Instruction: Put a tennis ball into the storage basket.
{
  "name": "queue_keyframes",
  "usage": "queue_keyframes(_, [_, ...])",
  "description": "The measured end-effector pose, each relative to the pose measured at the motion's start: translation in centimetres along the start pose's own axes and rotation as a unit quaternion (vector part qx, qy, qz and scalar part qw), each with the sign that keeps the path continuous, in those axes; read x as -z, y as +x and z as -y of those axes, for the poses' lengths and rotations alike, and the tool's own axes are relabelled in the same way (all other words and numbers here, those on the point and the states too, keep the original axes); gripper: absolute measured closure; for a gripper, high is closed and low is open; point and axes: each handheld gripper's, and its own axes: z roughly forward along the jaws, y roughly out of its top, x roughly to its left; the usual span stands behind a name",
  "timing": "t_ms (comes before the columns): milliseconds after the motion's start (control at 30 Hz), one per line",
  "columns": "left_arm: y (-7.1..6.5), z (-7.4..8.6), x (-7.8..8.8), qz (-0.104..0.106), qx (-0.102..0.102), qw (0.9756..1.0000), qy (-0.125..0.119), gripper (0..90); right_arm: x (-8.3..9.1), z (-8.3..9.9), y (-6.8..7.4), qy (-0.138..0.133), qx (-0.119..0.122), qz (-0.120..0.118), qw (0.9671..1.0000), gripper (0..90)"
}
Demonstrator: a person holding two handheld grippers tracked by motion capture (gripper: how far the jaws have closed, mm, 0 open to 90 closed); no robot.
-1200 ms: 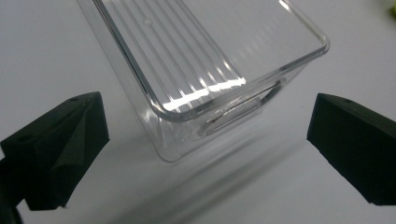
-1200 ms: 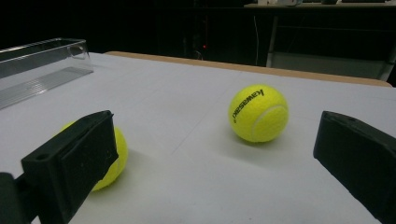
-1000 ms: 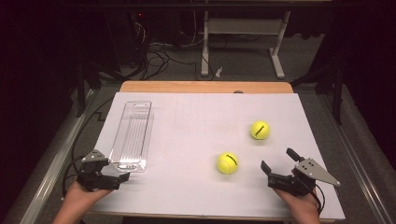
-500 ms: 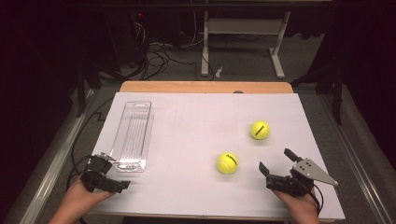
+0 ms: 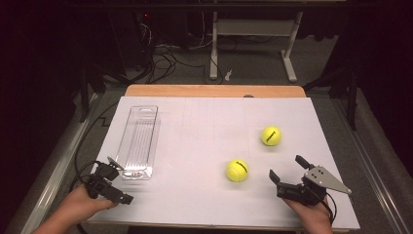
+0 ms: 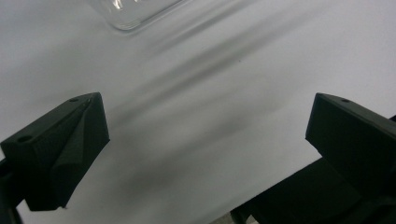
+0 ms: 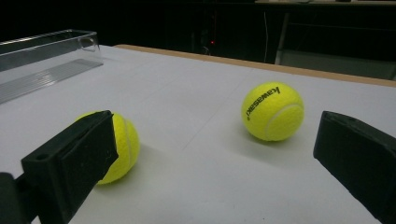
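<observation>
Lower left, the left gripper (image 5: 113, 184) hovers with jaws spread, holding nothing; lower right, the right gripper (image 5: 286, 171) is likewise released; just beyond it lies the near ball (image 5: 237, 170), then the far ball (image 5: 271, 136); at left the clear tray (image 5: 140, 141) stands empty.

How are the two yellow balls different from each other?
The near ball lies closer to the right gripper; the far ball sits farther back and more to the right. In the right gripper view, the far ball shows in full, with black lettering, while the near ball is half hidden behind a jaw. Both are yellow tennis balls resting on the white table.
</observation>
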Motion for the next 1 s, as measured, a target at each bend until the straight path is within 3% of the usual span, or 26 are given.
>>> queue_keyframes(67, [-0.3,-0.1,0.1,0.005,-0.009,0.9998,0.017,0.7,0.0,0.0,0.0,0.000,-0.002,0.000,1.0000,0.3])
queue_keyframes(167, [-1.5,0.0,-0.3,0.009,0.000,0.9999,0.008,0.7,0.0,0.0,0.0,-0.001,-0.002,0.001,1.0000,0.3])
queue_keyframes(200, [-2.5,0.0,-0.9,0.008,0.040,0.9989,-0.025,0.8,0.0,0.0,0.0,-0.001,-0.002,0.001,1.0000,0.3])
queue_keyframes(467, [-5.1,-0.1,-1.3,0.017,0.012,0.9997,-0.008,0.8,0.1,0.0,0.0,-0.001,-0.001,-0.001,1.0000,0.3])
queue_keyframes(767, [-8.0,-0.6,-1.4,0.038,-0.005,0.9993,0.003,0.8,-0.5,0.0,0.5,0.004,0.003,-0.009,0.9999,0.3])
queue_keyframes(1000, [-9.7,-1.0,-1.6,0.041,-0.020,0.9990,0.002,0.7,-0.9,-0.1,1.1,0.009,0.008,-0.017,0.9998,0.3])
